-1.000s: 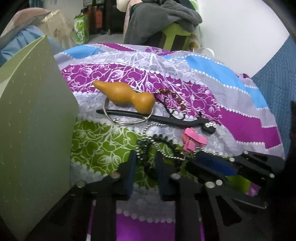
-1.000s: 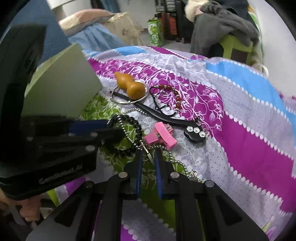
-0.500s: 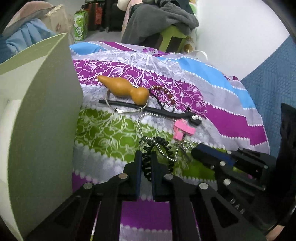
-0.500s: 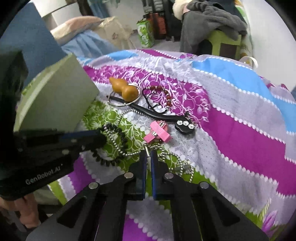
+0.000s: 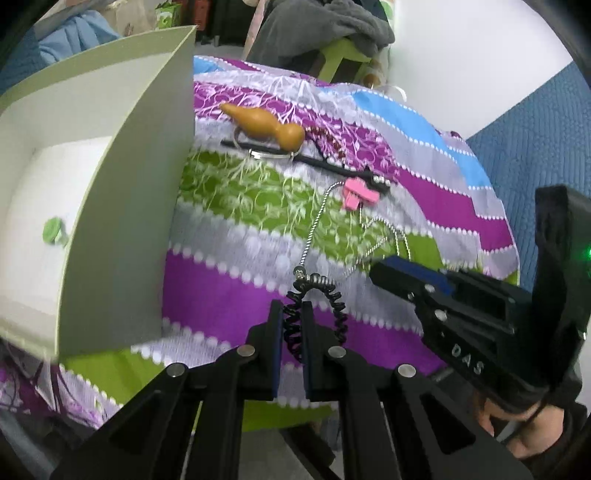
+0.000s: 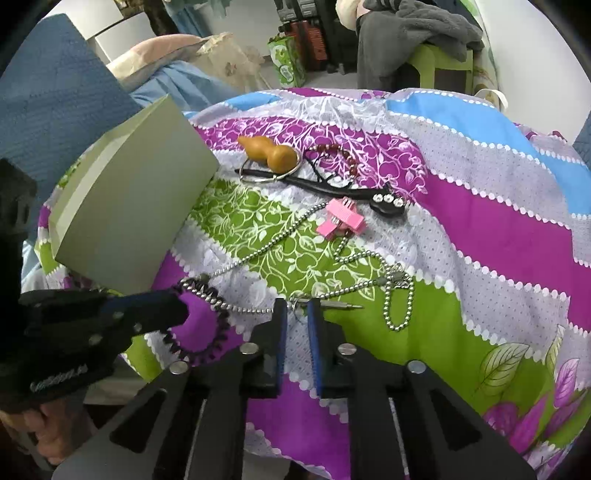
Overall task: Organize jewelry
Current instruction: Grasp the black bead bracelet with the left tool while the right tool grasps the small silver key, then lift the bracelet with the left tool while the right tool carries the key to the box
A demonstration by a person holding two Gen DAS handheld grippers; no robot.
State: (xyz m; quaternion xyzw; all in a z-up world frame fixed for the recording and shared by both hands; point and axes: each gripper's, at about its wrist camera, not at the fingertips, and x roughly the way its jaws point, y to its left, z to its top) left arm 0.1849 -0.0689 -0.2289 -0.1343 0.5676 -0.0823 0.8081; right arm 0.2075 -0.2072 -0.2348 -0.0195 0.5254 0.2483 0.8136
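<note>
My left gripper point(image 5: 293, 321) is shut on a black coiled hair tie point(image 5: 338, 306), lifted just off the bedspread beside the open pale green box point(image 5: 122, 206). A silver ball chain point(image 5: 314, 225) is caught in the coil and stretches back toward the pink hair clip point(image 5: 360, 192). In the right wrist view the left gripper point(image 6: 177, 306) holds the coil point(image 6: 218, 325) at lower left. My right gripper point(image 6: 297, 308) hovers over the chain's point(image 6: 280, 240) small ring and metal pin; its jaws are opening, and the pads stand clear of the ring between them.
A small green item point(image 5: 53, 230) lies inside the box. On the striped bedspread point(image 6: 480, 229) lie an orange gourd point(image 6: 269, 151), a silver bangle point(image 6: 266, 177), a red bead bracelet point(image 6: 343, 155) and a black rhinestone hair stick point(image 6: 388, 203). A chair with grey clothes point(image 6: 417, 22) stands behind.
My left gripper closed on the coil and carried it toward the box, pulling the chain out long. The right gripper pinched shut over the chain's pin, then parted again.
</note>
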